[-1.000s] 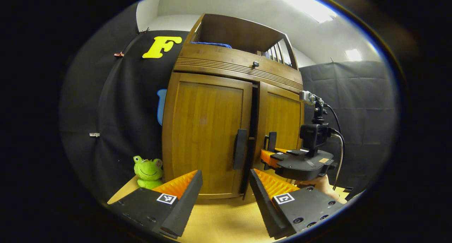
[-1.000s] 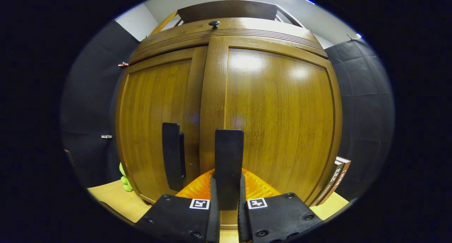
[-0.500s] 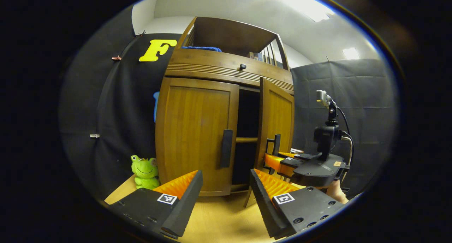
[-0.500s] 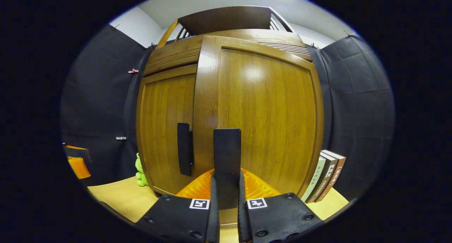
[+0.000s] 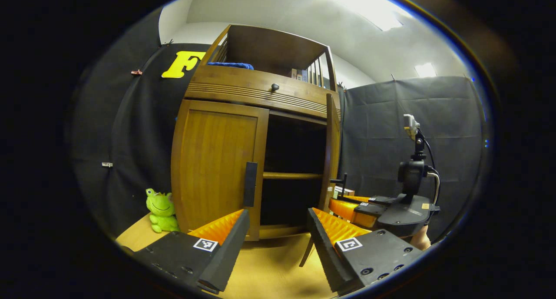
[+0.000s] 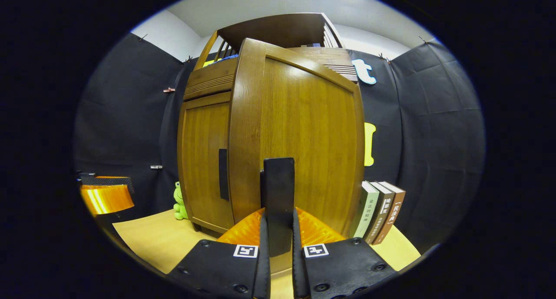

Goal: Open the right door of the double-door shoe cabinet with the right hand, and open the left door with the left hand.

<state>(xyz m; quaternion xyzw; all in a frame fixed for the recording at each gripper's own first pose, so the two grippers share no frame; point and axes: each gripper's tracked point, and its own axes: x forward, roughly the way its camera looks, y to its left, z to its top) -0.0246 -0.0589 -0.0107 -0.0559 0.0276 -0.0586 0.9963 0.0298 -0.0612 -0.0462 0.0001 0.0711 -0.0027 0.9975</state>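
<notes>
Cabinet point(image 5: 260, 79) stands toward the back of your table point(image 5: 269, 268), against the black wall. Its right door point(image 6: 304, 142) is swung wide open; in the left gripper view you see that door nearly edge-on, with the dark inside and one shelf point(image 5: 291, 175) laid bare. Its left door point(image 5: 215, 164) lies shut, its black handle point(image 5: 250, 184) upright along the inner edge.

Your right gripper point(image 6: 278, 238) is clamped on the right door's handle point(image 6: 278, 190): both fingers press its sides, and the black bar stands upright between them. In the left gripper view you see that same gripper point(image 5: 343, 203) out at the open door's edge, with a bit of your hand point(image 5: 420, 238) under it.

Your left gripper point(image 5: 278, 229) hangs in front of the cabinet, clear of it, with its jaws wide apart and nothing between them. The left door's handle sits just above its left finger in that view, not touched.

Three books point(image 6: 380, 212) stand upright at the table's right side, just beside the cabinet. A green frog toy point(image 5: 160, 210) sits at the cabinet's left side, near the table's left edge. A blue cloth point(image 5: 230, 65) lies on the cabinet's top shelf, and a small dark knob point(image 5: 274, 87) sits on the drawer front above the doors.
</notes>
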